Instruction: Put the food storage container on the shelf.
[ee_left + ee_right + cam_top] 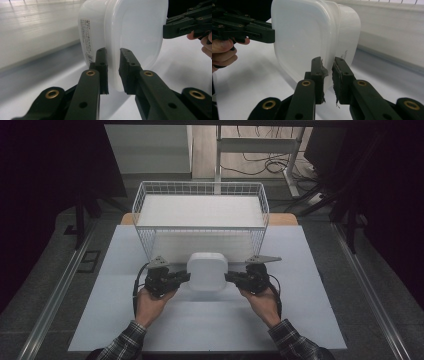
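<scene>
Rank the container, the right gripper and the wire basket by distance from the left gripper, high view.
1. Container: clamped by the left gripper at its left edge.
2. Right gripper: on the container's opposite edge.
3. Wire basket: behind, farthest.

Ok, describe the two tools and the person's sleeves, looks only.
Both the left tool and the right tool are black, each with two flat-padded jaws joined by brass-coloured rivets. A grey three-cornered plate sits on top of each, and a black cable trails from each body. The sleeves are dark plaid with light lines.
</scene>
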`<state>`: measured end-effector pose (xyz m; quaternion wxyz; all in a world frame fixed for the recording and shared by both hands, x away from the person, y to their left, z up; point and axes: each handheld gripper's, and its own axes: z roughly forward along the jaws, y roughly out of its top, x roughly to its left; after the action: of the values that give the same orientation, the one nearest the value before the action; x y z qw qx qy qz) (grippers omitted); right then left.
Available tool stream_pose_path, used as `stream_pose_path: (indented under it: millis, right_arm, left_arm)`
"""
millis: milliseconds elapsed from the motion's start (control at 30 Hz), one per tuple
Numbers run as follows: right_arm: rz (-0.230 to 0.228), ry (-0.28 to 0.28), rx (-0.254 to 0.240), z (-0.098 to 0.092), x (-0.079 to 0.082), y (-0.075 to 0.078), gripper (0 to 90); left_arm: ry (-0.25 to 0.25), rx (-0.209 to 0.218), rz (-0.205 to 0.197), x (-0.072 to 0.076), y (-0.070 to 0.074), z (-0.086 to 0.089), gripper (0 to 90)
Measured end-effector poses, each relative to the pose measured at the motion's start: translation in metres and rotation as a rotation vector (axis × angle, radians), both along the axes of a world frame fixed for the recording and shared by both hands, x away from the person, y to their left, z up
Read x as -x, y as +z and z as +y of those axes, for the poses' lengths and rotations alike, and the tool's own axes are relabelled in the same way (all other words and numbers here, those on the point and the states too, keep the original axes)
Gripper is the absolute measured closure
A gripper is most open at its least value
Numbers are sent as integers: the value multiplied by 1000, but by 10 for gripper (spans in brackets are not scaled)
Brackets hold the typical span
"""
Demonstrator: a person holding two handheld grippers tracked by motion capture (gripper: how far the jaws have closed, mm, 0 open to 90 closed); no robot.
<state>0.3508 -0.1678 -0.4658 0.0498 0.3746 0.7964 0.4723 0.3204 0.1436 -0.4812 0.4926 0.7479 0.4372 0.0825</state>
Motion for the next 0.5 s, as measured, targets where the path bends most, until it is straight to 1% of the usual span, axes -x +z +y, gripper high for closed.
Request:
stream_pose_path:
  millis: [33,67,167,300,400,500]
  right_arm:
    - [-4,-3,-2,1,-6,0,787]
    - [-4,-3,-2,1,-6,0,787]
    - [-6,-7,-1,4,-15,1,786]
    - [-4,-14,6,12,-28,-1,783]
    - [2,-23,10,17,-37,-4,780]
    - [10,-35,15,19,-46,-7,778]
  left_arm:
    - [3,0,0,-3,1,0,786]
    - [6,-1,0,-5,1,1,786]
    - [19,0,12,-13,0,3,786]
    - [37,3,26,-23,-3,8,785]
    - [55,13,40,-31,-7,9,785]
    - [64,8,47,-38,-9,9,785]
